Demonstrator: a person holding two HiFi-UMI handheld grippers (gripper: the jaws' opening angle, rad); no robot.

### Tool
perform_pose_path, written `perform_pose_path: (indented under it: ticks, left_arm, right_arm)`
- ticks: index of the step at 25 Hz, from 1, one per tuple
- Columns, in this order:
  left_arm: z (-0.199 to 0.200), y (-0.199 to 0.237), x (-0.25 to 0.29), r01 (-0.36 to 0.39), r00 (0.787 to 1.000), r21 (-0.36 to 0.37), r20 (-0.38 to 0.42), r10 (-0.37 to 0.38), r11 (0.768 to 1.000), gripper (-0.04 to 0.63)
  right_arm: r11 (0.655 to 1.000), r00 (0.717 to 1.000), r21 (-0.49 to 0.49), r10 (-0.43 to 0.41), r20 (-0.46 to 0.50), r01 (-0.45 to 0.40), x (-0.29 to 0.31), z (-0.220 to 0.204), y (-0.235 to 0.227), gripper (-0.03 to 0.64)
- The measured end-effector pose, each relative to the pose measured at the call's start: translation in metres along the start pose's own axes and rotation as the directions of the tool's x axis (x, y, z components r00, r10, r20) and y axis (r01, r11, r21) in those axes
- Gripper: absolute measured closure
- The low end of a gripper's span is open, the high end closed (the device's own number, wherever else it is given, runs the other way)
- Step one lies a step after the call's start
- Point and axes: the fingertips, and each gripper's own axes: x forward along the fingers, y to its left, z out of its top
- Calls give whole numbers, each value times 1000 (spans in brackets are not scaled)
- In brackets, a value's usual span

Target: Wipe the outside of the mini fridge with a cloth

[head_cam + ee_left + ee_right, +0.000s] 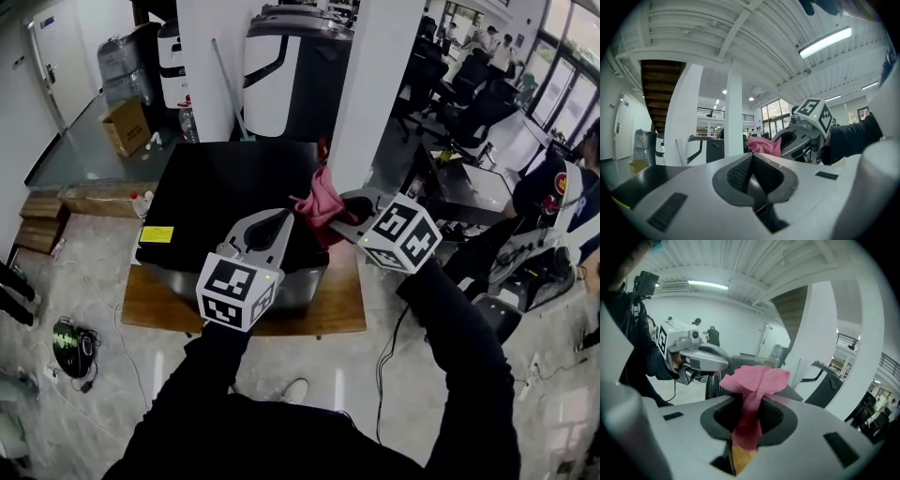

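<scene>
Clamping pink cloth (754, 380), right tool (749, 416); cloth juts lengthwise forward over fridge (216, 187).

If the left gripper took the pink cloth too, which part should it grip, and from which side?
The loose bunched end of the pink cloth that sticks out past the right gripper, which is shut on its lower part. Probably come from the side of the left gripper, after opening its shut jaws.

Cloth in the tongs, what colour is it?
Pink. The cloth shows best in the right gripper view, held by the right tongs.
</scene>
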Motion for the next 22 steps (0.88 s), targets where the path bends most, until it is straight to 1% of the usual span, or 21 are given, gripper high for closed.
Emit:
perform_pose_path:
  ticks: [2,5,6,8,9,10,12,14,16,19,22]
  left_arm:
    - [13,8,-12,-19,1000,0,24,19,1000,589]
    - [25,26,-38,-54,997,19,48,53,998,589]
    - [28,34,-50,-74,996,46,55,71,996,589]
    - [34,49,-78,-126,990,131,72,117,983,589]
    - [35,56,-93,-153,987,167,81,141,974,589]
    - [36,63,-107,-176,983,184,90,162,967,589]
    - [32,76,-138,-208,975,165,112,191,964,589]
    - [25,96,-171,-231,968,127,126,216,965,589]
    - [12,119,-209,-258,962,91,122,246,962,589]
    - [-13,149,-264,-290,952,56,117,282,955,589]
    - [-37,168,-303,-289,948,34,146,281,957,589]
  right_arm:
    - [999,997,-30,-30,74,32,-14,29,6,528]
    - [996,990,-79,-38,133,49,-17,63,30,526]
    - [994,988,-96,-44,151,59,-16,75,41,526]
    - [984,978,-144,-80,194,109,-10,101,65,525]
    - [974,971,-176,-104,213,143,-7,113,77,523]
    - [961,967,-214,-126,223,174,-3,122,91,523]
    - [937,965,-282,-144,221,204,9,136,121,523]
    - [923,966,-327,-135,223,204,29,149,156,522]
    - [905,968,-374,-127,216,202,55,162,191,523]
    - [872,979,-452,-126,162,187,104,168,242,523]
    - [834,987,-528,-144,72,160,157,158,278,523]
